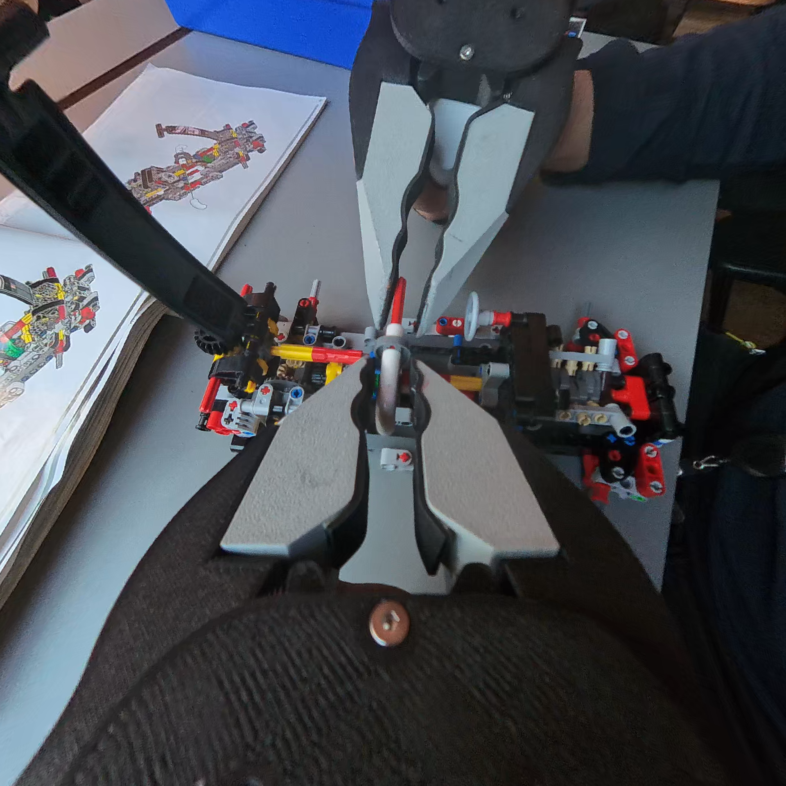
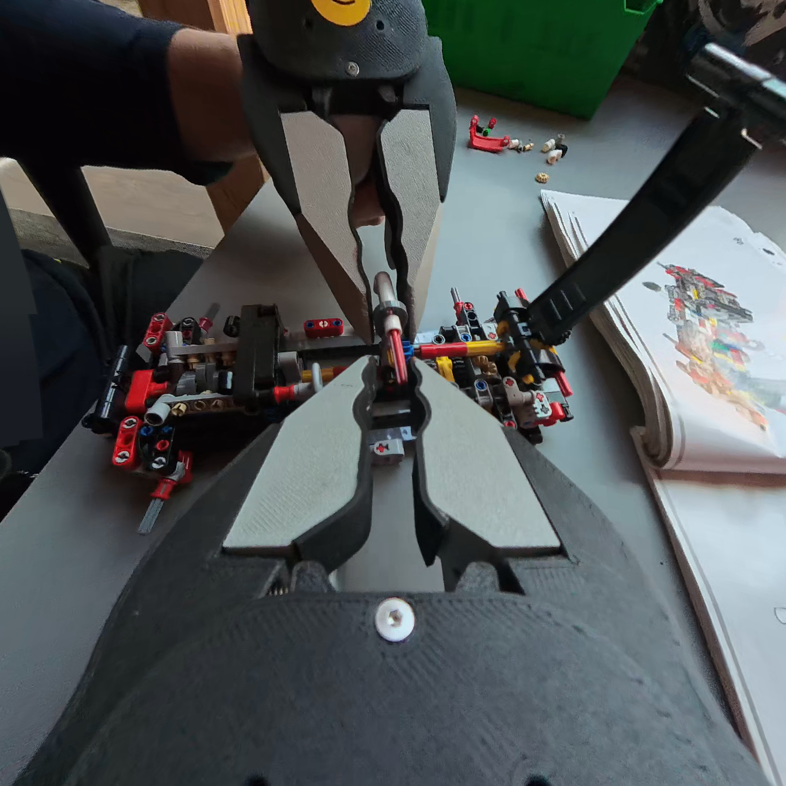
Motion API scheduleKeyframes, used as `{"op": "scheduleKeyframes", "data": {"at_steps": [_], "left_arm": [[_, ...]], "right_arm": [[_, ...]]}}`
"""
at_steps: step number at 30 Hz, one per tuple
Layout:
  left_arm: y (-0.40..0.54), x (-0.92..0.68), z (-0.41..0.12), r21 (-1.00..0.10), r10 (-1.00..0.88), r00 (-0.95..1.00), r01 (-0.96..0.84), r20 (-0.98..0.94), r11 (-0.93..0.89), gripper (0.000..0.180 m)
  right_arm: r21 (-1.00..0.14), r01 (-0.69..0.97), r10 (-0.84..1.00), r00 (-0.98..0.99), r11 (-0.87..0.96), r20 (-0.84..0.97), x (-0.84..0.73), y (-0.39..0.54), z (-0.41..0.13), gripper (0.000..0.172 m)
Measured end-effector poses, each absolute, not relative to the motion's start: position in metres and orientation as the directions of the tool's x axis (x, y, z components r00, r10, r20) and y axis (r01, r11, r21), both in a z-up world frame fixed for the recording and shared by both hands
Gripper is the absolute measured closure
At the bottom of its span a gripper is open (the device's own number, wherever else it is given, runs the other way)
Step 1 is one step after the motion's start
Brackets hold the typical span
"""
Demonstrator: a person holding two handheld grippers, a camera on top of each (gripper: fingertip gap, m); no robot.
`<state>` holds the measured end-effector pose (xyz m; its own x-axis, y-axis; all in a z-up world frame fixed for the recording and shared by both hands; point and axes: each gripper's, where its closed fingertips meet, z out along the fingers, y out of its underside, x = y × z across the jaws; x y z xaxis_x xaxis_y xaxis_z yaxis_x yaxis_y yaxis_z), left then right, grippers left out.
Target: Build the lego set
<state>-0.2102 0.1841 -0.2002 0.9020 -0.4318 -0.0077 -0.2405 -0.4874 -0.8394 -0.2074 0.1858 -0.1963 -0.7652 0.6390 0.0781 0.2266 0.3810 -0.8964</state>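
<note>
**Surroundings: booklet, bins, loose bits**

Grey table [image 1: 297, 255] lies under everything. Left of the left gripper [image 1: 389, 365] lies an open instruction booklet [image 1: 221, 140], thick, with colour pics on both pages. A black ribbed bar [image 1: 106, 212] slants across it from the upper left, its end ahead-left of the tips. A blue bin [image 1: 272, 25] stands far ahead, slightly left. Seen from the right gripper [image 2: 393, 361], a green bin [image 2: 531, 51] stands far ahead-right at the table's back. Near it, ahead-right, sit loose bits: a red piece [image 2: 489, 140], small white and black bits [image 2: 553, 151], and a tan gear [image 2: 541, 177]. Wooden furniture [image 2: 229, 187] stands ahead-left, off the table.
</note>
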Motion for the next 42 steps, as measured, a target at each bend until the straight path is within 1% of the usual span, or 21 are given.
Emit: {"op": "scheduleKeyframes", "data": {"at_steps": [2,6,10,18,21,27,29,42], "left_arm": [[0.181,-0.209,-0.204,-0.833,-0.451,0.892,-0.259,-0.012,-0.489,0.161],[0.184,-0.210,-0.209,-0.832,-0.463,0.886,-0.285,-0.039,-0.476,0.156],[0.188,-0.211,-0.211,-0.847,-0.461,0.885,-0.293,-0.065,-0.443,0.164],[0.188,-0.209,-0.210,-0.852,-0.466,0.883,-0.288,-0.059,-0.438,0.159],[0.188,-0.211,-0.208,-0.857,-0.463,0.884,-0.289,-0.068,-0.426,0.163],[0.192,-0.208,-0.201,-0.881,-0.464,0.883,-0.272,-0.069,-0.386,0.161],[0.194,-0.209,-0.201,-0.881,-0.463,0.882,-0.283,-0.083,-0.380,0.167],[0.194,-0.211,-0.202,-0.876,-0.456,0.884,-0.295,-0.099,-0.382,0.168]], "right_arm": [[-0.889,0.210,0.645,-0.755,0.408,0.118,-0.211,0.186,-0.198,0.167],[-0.893,0.208,0.640,-0.761,0.398,0.108,-0.211,0.185,-0.198,0.168],[-0.897,0.199,0.637,-0.762,0.395,0.112,-0.211,0.186,-0.198,0.169],[-0.899,0.213,0.621,-0.780,0.383,0.079,-0.210,0.185,-0.199,0.172],[-0.897,0.209,0.622,-0.778,0.389,0.088,-0.210,0.186,-0.199,0.172],[-0.900,0.221,0.622,-0.780,0.375,0.067,-0.210,0.186,-0.199,0.172],[-0.900,0.225,0.622,-0.780,0.372,0.062,-0.210,0.186,-0.199,0.171],[-0.900,0.251,0.624,-0.781,0.356,0.029,-0.210,0.187,-0.200,0.171]]}}
